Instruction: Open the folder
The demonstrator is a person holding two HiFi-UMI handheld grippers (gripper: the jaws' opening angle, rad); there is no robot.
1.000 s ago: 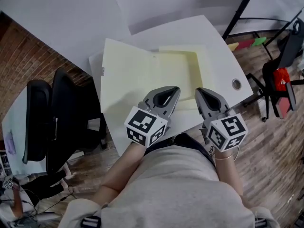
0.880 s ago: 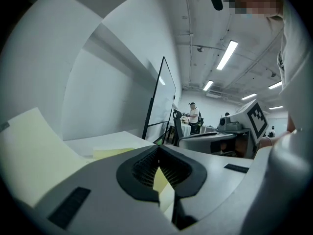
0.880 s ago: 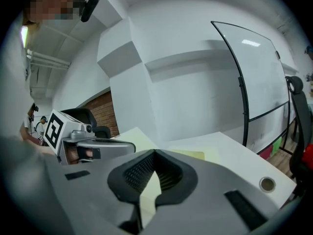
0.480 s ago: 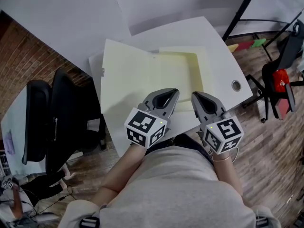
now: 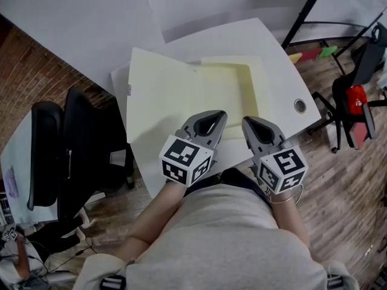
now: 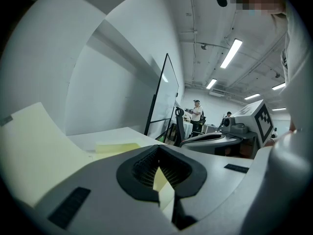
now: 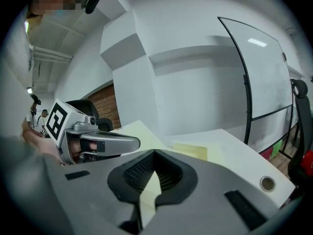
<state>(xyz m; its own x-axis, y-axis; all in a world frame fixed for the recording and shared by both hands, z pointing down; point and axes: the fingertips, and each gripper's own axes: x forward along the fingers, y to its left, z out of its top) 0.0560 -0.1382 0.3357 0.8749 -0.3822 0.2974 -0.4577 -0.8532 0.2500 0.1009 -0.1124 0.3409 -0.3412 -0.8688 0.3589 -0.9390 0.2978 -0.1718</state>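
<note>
Little changes: the folder (image 5: 181,95) lies open; left gripper (image 5: 219,115) and right gripper (image 5: 248,121) hover closed and empty at its near edge. Task looks done.

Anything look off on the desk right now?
One thing only: the folder is open, but its left cover isn't lying flat on the table. It angles upward and casts a shadow under its near edge. No spills or damage are visible.
</note>
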